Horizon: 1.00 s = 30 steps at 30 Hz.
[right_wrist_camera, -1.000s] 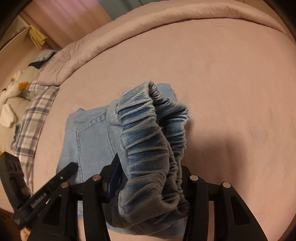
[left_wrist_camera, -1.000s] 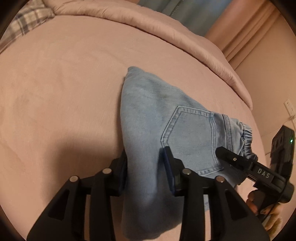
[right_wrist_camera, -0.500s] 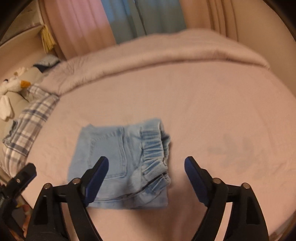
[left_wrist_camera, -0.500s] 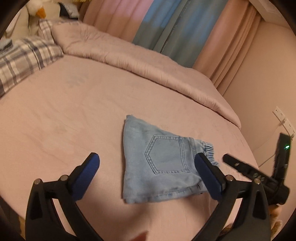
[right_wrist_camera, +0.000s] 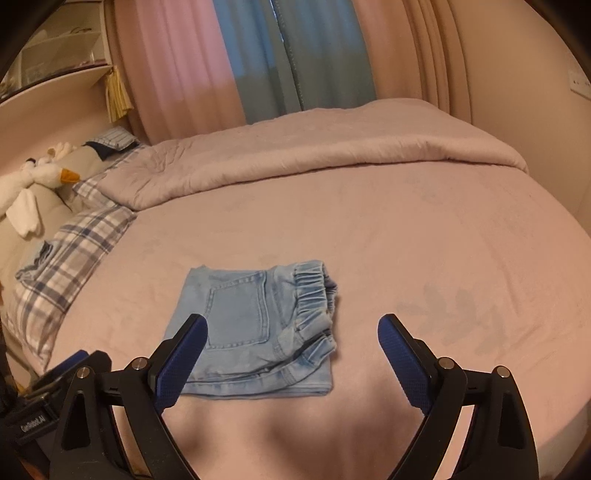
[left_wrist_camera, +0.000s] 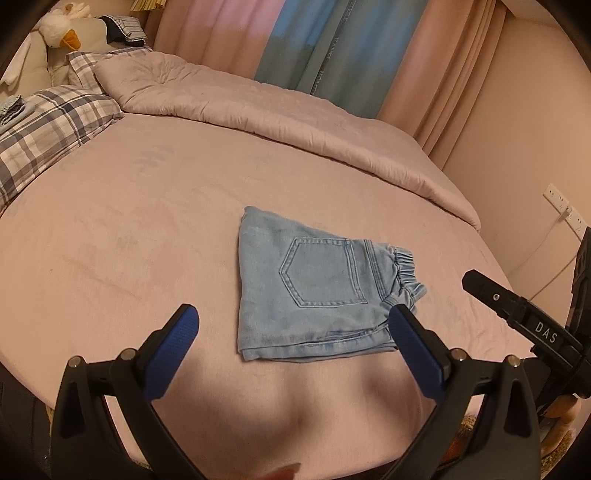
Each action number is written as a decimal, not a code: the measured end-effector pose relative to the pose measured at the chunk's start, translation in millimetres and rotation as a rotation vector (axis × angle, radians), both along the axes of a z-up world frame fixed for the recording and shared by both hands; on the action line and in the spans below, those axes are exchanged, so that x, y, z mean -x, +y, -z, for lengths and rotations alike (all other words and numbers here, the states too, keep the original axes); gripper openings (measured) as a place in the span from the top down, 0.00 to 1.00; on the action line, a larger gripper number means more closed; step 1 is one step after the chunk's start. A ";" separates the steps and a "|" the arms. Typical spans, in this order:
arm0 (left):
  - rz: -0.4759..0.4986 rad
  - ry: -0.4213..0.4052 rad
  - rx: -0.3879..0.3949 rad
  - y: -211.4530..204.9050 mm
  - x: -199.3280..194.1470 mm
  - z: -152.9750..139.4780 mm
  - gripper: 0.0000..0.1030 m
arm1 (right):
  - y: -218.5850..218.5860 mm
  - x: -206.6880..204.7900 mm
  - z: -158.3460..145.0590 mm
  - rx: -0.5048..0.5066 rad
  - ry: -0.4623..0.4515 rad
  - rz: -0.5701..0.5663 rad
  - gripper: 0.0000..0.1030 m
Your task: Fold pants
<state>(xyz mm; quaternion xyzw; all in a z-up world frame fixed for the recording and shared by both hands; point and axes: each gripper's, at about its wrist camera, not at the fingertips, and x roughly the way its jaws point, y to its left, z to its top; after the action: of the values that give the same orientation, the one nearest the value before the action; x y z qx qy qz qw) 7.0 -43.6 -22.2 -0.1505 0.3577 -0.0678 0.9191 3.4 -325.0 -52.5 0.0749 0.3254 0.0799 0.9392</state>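
The light blue denim pants (left_wrist_camera: 314, 288) lie folded in a compact square on the pink bed sheet (left_wrist_camera: 129, 229), back pocket up, elastic waistband at the right. They also show in the right wrist view (right_wrist_camera: 255, 328). My left gripper (left_wrist_camera: 295, 321) is open and empty, held above and in front of the pants, near the bed's front edge. My right gripper (right_wrist_camera: 291, 328) is open and empty too, drawn back above the pants' near edge. The right gripper's body (left_wrist_camera: 524, 321) shows at the right of the left wrist view.
A rolled pink duvet (left_wrist_camera: 258, 107) lies along the far side of the bed. Plaid pillows (left_wrist_camera: 48, 122) and a plush duck (left_wrist_camera: 59, 29) sit at the left. Curtains (right_wrist_camera: 258, 62) hang behind. A wall socket with a cable (left_wrist_camera: 565, 210) is at the right.
Both grippers let go of the pants, opened wide and drew back and up. The pants dropped flat onto the sheet in a folded square.
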 end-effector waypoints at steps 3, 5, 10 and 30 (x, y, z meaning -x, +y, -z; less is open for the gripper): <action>-0.006 0.007 0.000 -0.4 0.6 0.2 0.01 | 1.5 4.3 -0.2 0.017 -0.004 0.006 0.10; -0.008 0.006 0.003 -0.6 1.0 -0.1 0.01 | 3.0 6.8 -0.7 0.026 -0.007 0.013 0.10; -0.006 0.003 0.038 1.9 1.7 -1.3 0.01 | 4.3 8.4 -2.1 0.021 -0.004 0.011 0.10; -0.015 0.031 -0.053 -16.8 5.8 -0.6 0.00 | 9.3 11.5 -0.5 0.052 0.007 0.013 0.10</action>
<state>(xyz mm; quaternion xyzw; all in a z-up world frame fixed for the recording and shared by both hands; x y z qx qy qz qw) 1.2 -60.4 -21.5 -0.1300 0.3722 -0.0493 0.9177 -8.2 -315.7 -52.0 0.0528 0.3302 0.0649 0.9402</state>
